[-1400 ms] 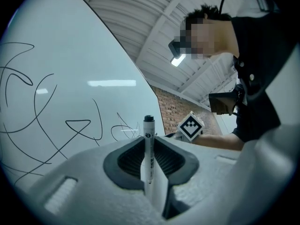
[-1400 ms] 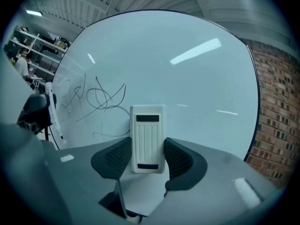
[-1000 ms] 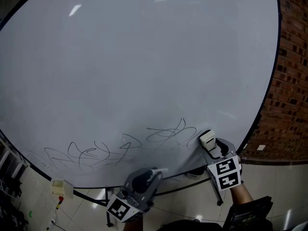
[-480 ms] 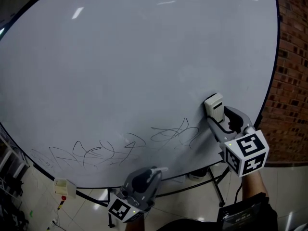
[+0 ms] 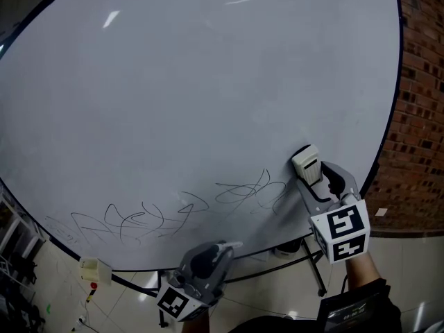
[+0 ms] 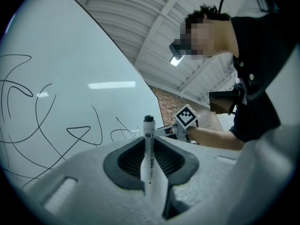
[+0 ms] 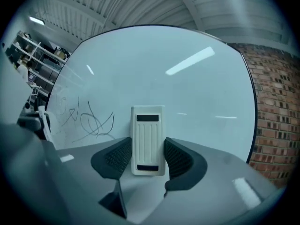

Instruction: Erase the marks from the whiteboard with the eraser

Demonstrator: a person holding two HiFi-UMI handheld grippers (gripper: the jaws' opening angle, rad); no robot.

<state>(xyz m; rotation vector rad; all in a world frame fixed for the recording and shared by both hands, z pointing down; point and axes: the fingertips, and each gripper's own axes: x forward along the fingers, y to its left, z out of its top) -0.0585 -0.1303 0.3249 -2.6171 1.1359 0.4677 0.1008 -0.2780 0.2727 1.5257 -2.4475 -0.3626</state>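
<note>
1. The right gripper [image 5: 313,179] has its jaws shut on a white block eraser [image 5: 306,163]. The ribbed back of the eraser faces the gripper's camera, and its long axis runs straight out along the jaws.
2. The eraser sits at the whiteboard [image 5: 194,82], low on its right side and not far from the brick wall [image 5: 420,116]. It looks to be on the surface, but no view confirms contact.
3. The move ahead turns on direction, because the marks lie to the left of the eraser and a little nearer the board's lower edge. The nearest scribble [image 5: 250,191] ends just beside the eraser. A longer scribble [image 5: 139,220] lies well apart, further left along that lower edge.
4. In the right gripper view the same lines [image 7: 91,118] show left of the eraser [image 7: 148,139], while the board to its right is bare.
5. My judgement is that a leftward sweep, dropping slightly, with the eraser's long side leading, would cross the nearest scribble first.
6. The left gripper [image 5: 220,250] hangs below the board's lower edge, its jaws closed on a marker pen [image 6: 148,149]. It is nearer the longer scribble, but it holds nothing that erases, so the wiping falls to the right gripper.
</note>
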